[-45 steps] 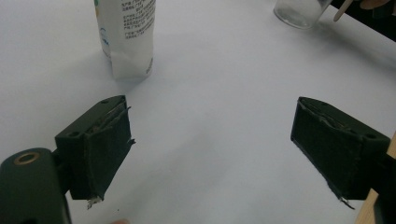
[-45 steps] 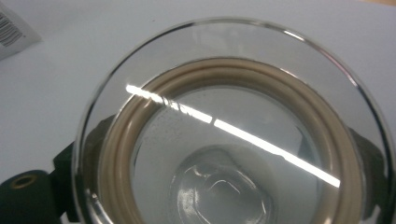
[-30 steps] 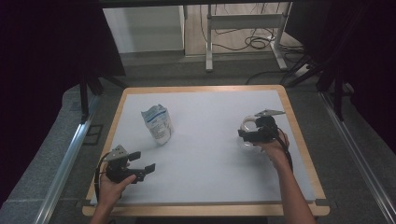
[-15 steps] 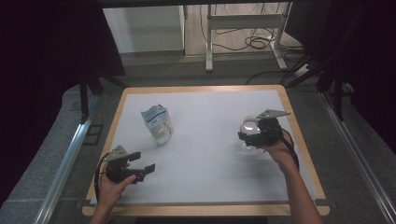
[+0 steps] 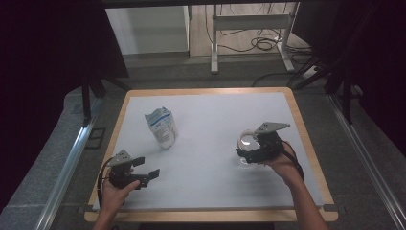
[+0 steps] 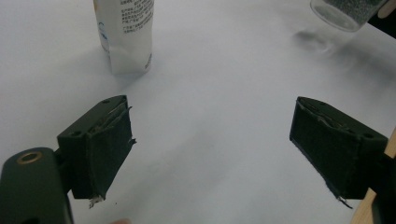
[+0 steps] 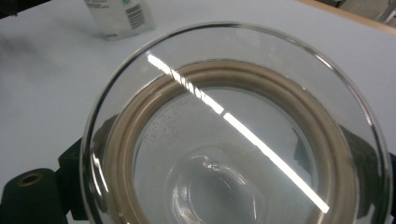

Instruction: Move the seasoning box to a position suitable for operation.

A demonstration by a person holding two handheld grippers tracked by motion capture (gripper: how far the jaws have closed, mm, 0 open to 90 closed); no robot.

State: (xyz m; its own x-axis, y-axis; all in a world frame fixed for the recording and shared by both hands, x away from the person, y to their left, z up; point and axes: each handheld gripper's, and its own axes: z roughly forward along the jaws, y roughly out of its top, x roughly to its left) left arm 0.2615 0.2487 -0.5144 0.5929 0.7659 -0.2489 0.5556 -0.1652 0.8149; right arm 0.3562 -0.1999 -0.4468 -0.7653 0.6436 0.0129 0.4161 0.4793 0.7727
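While cables (image 5: 261, 43) litter the floor, the right hand-held gripper (image 5: 249, 154) grasps a glass jar (image 5: 245, 142) over the white table (image 5: 215, 122); left hand-held gripper (image 5: 146, 168) released.

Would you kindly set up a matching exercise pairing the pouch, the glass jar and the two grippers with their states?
Things:
1. white pouch
2. glass jar
3. left gripper
4. right gripper

States:
A. open, holding nothing
B. held, its open mouth toward the right gripper's camera
C. standing alone on the table
D. shut on something clear

Pairs: 1-C, 2-B, 3-A, 4-D
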